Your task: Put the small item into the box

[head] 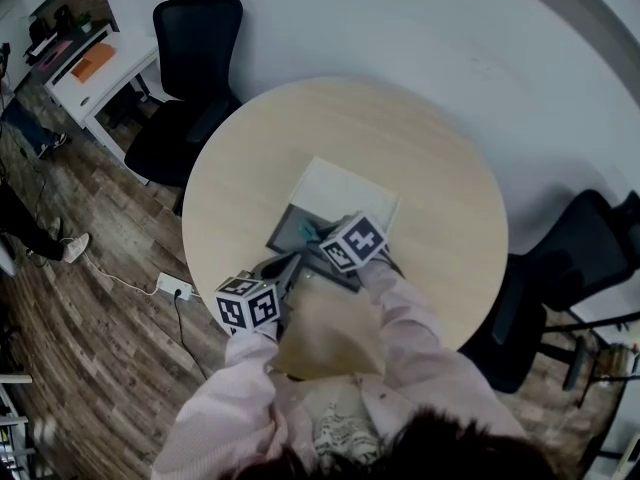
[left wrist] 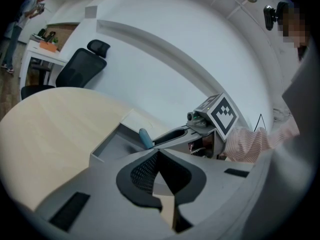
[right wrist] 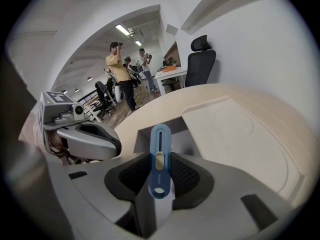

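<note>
The right tool [right wrist: 159,180] is clamped on a slim blue plastic cutter with a pale slider [right wrist: 160,151]; its dark pads press the cutter's lower end from both sides. The rest of the cutter sticks out ahead of the jaws. The cutter hangs over the open grey rectangular box [head: 284,230], with its free end pointing down into the hollow. The pictures do not show whether that end touches the box floor.

The box sits near the middle of the round pale-wood worktop [head: 410,138]. Its flat white lid [head: 345,193] lies just behind it, on the far side from the person.

The left tool [left wrist: 158,156] is level with the box's near corner, on the left. Its jaws are closed tip to tip with nothing seen between them, and it stays clear of the cutter.

Both arms wear pink striped sleeves [head: 405,313]. A black office chair [head: 195,43] stands beyond the worktop at the upper left, beside a small white desk [head: 95,73]. In the right gripper view, people stand far back in the room.
</note>
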The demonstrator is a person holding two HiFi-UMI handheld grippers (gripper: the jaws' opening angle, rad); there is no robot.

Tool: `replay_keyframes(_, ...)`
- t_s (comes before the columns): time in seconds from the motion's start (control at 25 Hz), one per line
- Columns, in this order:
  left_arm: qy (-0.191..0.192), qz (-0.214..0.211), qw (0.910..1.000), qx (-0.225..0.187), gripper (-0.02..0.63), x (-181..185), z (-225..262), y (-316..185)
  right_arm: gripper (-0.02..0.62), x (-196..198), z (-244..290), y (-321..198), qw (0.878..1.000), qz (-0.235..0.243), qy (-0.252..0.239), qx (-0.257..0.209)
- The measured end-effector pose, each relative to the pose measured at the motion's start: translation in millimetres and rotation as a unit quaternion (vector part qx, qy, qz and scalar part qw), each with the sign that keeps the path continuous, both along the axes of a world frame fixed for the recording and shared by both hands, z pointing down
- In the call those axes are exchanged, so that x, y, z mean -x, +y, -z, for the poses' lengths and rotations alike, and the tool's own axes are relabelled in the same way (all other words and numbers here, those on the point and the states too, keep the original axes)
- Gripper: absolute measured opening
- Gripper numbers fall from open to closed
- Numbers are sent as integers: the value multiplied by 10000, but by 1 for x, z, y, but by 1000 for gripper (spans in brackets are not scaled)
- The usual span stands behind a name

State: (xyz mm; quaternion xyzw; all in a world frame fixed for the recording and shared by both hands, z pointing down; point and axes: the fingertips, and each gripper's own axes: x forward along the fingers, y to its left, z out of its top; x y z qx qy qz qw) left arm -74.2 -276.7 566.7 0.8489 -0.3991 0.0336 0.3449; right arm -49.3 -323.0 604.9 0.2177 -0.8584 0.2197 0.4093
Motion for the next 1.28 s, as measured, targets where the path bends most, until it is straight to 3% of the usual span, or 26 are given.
replay_keyframes(0.68,25,90,9999,86,8,4,-8,2,129,-3,-33,9,9978,105,430,484)
replay_keyframes(1.28,73,109,9997,181,8,4,-13,4,129,-7,-55,11,9946,54,822,630)
